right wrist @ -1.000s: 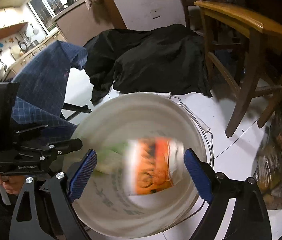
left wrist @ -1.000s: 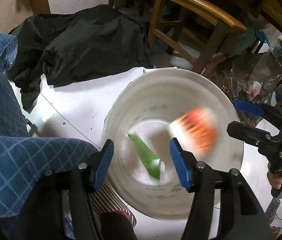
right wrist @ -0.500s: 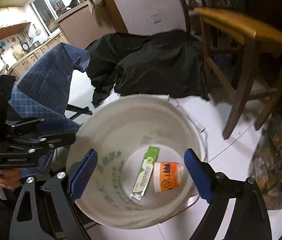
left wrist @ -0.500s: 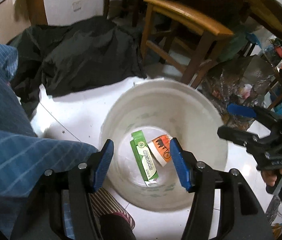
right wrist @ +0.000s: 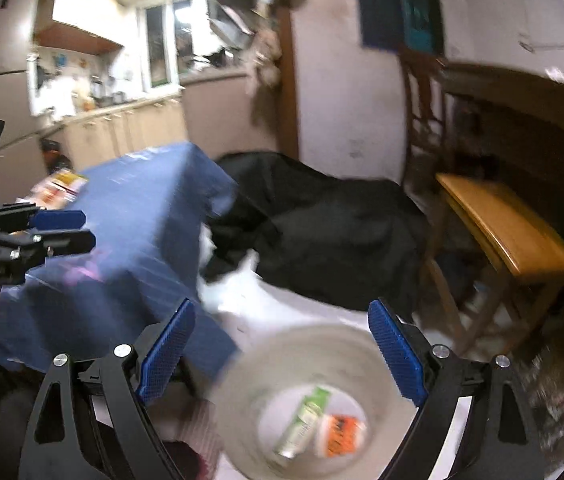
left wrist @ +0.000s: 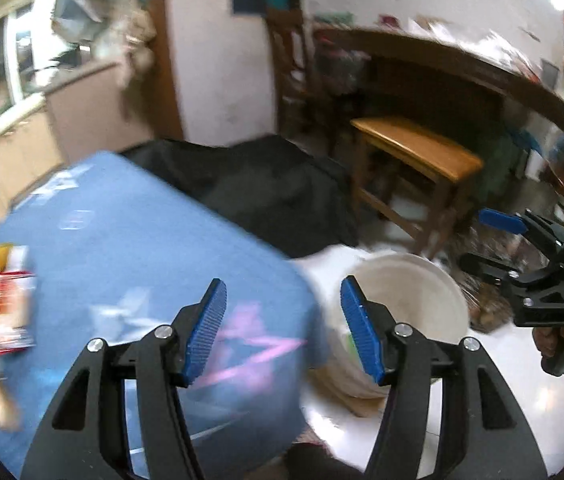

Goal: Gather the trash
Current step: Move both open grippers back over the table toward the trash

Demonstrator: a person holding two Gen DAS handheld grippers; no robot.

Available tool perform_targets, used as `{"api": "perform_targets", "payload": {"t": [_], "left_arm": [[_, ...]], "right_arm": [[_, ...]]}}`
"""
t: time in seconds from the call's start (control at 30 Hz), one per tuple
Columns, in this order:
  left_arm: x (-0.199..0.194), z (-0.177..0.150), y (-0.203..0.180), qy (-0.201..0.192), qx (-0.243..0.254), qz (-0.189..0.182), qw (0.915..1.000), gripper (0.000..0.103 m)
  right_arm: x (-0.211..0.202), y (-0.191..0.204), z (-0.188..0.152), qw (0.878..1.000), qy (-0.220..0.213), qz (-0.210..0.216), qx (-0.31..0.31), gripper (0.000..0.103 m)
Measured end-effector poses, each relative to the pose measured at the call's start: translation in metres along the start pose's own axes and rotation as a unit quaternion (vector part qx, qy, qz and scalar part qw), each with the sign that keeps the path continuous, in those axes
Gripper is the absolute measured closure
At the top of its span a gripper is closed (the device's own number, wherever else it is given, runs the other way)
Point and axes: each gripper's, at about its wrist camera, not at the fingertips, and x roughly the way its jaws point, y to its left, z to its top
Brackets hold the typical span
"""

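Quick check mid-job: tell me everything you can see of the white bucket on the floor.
The white bucket is a round, open-topped pail, plastic by its look, standing upright on the pale floor beside the blue-clothed table. Faint green print shows on its inner wall. On its bottom lie a green carton and, beside it, an orange-and-white cup on its side. Neither gripper touches it. Motion blur hides finer detail.

home, dining rm off kitchen: wooden chair point(right wrist: 510, 228), cabinets point(right wrist: 122, 128), cloth-covered table point(right wrist: 134, 232).
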Motion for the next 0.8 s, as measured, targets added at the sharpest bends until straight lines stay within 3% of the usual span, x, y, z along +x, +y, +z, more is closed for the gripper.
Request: {"api": "perform_targets", "payload": {"t": [0.23,0.4,0.57,0.73,0.8], "left_arm": [[-0.075,-0.022,0.081,-0.036,-0.076,0.1,0.9915,0.042],[-0.101,-0.066,0.128,-0.014,-0.132,0.163,0.9775,0.042],[-0.131,-0.123,0.184,0.004,-0.214,0.214,0.9531,0.042],[-0.157,-0.159,0.23,0.016,-0.285,0.251,0.9251,0.042],[-0.162,-0.165,0.245,0.021,-0.298,0.265,0.9165,0.042]], "right_arm": [[0.002,0.08,0.046,0.997,-0.014,0.064,-0.036,0.015],[0.02,0.151,0.066,0.992,-0.001,0.111,-0.068,0.015],[0.046,0.213,0.07,0.983,0.02,0.156,-0.099,0.019],[0.075,0.267,0.079,0.972,0.046,0.194,-0.122,0.031],[0.085,0.285,0.083,0.967,0.051,0.214,-0.125,0.031]]}}
